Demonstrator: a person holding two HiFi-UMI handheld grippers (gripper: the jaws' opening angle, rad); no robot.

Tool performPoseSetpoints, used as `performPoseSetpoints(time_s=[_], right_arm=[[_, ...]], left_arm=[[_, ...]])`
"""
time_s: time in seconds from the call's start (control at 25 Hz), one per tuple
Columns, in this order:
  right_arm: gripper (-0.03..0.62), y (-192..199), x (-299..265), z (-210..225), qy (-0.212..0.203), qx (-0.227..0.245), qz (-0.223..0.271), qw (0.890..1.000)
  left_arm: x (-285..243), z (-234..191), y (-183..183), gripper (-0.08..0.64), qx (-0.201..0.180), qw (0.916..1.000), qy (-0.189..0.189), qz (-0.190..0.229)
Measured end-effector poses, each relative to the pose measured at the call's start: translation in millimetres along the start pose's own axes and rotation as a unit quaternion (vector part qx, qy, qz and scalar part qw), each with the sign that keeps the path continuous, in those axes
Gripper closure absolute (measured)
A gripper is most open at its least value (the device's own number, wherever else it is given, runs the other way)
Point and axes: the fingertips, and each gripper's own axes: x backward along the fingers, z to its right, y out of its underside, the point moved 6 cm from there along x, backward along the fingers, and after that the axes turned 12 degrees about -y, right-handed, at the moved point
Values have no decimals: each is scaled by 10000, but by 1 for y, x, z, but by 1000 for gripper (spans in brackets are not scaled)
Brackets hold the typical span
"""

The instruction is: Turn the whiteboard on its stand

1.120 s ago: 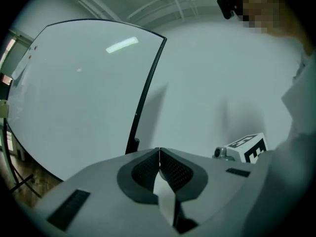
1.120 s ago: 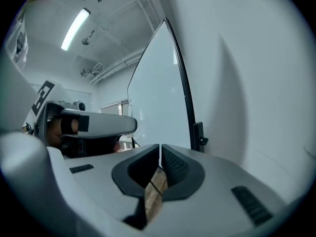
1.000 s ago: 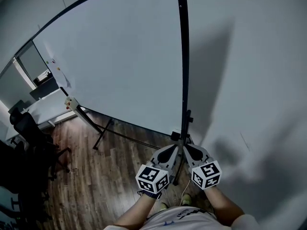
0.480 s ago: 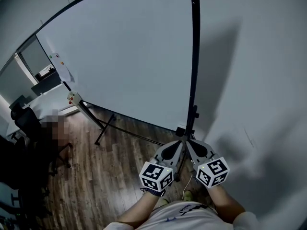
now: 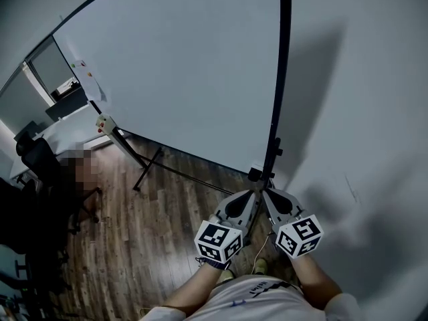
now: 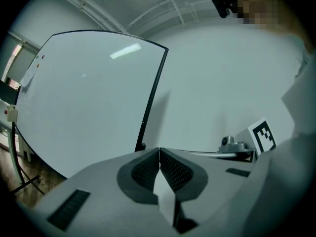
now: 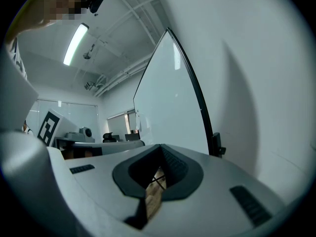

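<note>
Head view, from the left: a dark office chair [image 5: 37, 166] stands on the wooden floor [image 5: 154, 239] beside a pale desk [image 5: 67, 136]. Next comes the whiteboard [image 5: 180, 79], upright on its stand [image 5: 144, 174]. Its broad blank face runs at an angle away from the wall [image 5: 364, 112] on the right. A few papers [image 5: 83, 72] hang near its left edge, and a small white box [image 5: 102, 122] sits on the left post. The board's black right edge [image 5: 277, 92] runs down close to the wall to a dark knob [image 5: 255, 174] on the right post.

Just below that knob the two claws point at the post side by side. The left gripper [image 5: 252, 194] and the right gripper [image 5: 267, 192] have their tips nearly touching each other. The forearms and marker cubes are at the bottom of the picture.

In the left gripper view, the left gripper [image 6: 159, 151] has its jaws pressed together tip to tip with nothing between them. The whiteboard [image 6: 84, 93] fills the left side beyond them.

In the right gripper view, the right gripper [image 7: 160, 147] is likewise pressed shut and empty, with only floor showing through the slit behind the tips. The whiteboard [image 7: 165, 107] rises ahead, and the knob [image 7: 217, 144] is low on its right edge, close to the wall [image 7: 256, 83].
</note>
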Motion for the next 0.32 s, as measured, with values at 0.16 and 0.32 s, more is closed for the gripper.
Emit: performPoseSetpoints(time_s=[0.16, 0.32], right_arm=[[580, 3, 2, 2, -26, -7, -7, 10000], [580, 5, 5, 2, -44, -21, -24, 10000]], left_arm=[[0, 2, 4, 546, -2, 10000, -33, -11], [1, 5, 7, 546, 8, 10000, -59, -21]])
